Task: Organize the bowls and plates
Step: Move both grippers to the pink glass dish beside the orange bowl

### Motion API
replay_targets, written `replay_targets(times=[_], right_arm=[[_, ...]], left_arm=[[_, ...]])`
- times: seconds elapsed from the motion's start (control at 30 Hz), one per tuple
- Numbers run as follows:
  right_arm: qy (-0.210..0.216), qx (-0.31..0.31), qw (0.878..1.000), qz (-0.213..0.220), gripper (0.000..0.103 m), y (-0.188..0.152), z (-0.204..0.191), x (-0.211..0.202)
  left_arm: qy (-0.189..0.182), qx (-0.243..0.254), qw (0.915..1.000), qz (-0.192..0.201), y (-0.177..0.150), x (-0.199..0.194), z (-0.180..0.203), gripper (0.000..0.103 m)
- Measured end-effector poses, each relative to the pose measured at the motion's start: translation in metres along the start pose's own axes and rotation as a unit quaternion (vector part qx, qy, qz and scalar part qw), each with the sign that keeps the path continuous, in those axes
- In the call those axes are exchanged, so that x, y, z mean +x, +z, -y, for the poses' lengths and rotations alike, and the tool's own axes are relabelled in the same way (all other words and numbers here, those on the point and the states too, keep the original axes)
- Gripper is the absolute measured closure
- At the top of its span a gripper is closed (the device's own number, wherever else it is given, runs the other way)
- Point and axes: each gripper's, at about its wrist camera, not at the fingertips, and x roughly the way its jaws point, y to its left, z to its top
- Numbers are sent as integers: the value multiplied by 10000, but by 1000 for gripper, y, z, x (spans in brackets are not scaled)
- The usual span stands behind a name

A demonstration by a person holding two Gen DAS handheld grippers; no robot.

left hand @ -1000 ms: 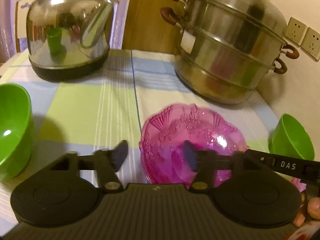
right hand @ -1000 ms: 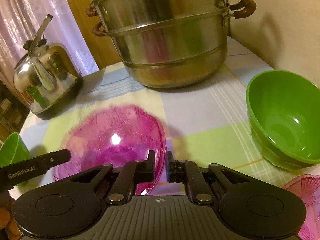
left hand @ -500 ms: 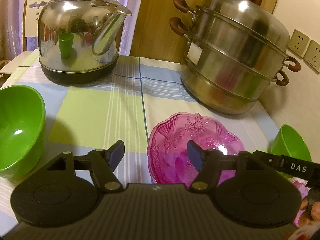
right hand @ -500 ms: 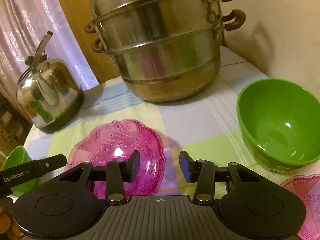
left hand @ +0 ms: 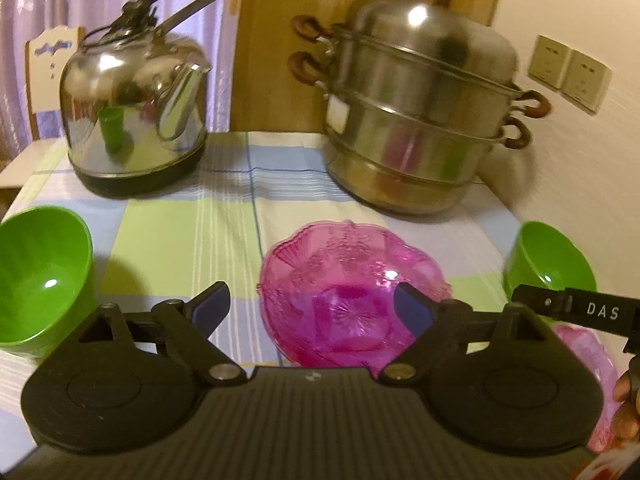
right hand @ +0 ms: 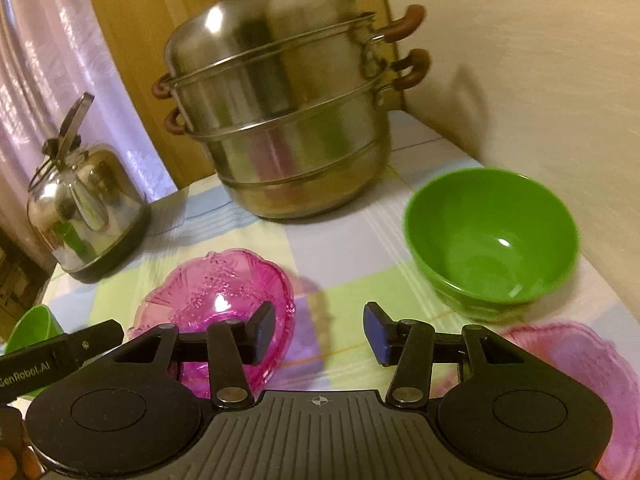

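Left gripper [left hand: 312, 308], foreground: fingers spread wide, nothing between them, held above the near edge of the pink glass plate [left hand: 352, 292], which lies flat on the checked tabletop [left hand: 180, 240]. Right gripper [right hand: 320, 334], foreground: fingers likewise apart and empty; its left finger [right hand: 262, 330] overlaps the near right rim of the same plate [right hand: 216, 296] in the right wrist view, contact not discernible. A second pink plate [right hand: 580, 364] lies at the near right corner, partly hidden by the gripper body. Middle distance: one green bowl [right hand: 492, 240] upright on the right, just beyond the second plate; another green bowl [left hand: 40, 276] upright at the left edge. Both bowls stand apart from the central plate. Far side of the tabletop: steel kettle [left hand: 134, 116] at left, tiered steel steamer pot [left hand: 420, 112] at right, near the wall with two sockets [left hand: 568, 72]
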Motion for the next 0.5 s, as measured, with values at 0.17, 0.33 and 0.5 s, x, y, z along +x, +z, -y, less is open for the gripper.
replay_targets(times=[0.17,0.33,0.5], right_arm=[[-54,77,9999,122,53,-8,9,-27],[-181,373,9989,203,53,-23,25,-59],[-365,669,9960,462,53,-46,35,-96]], left_arm=[[-96,270,9995,107,-6,-21,17,15],[-376,302,9987,134,-12,-41,32,15],[-704,445,9965,108,-25,-58,53,15]])
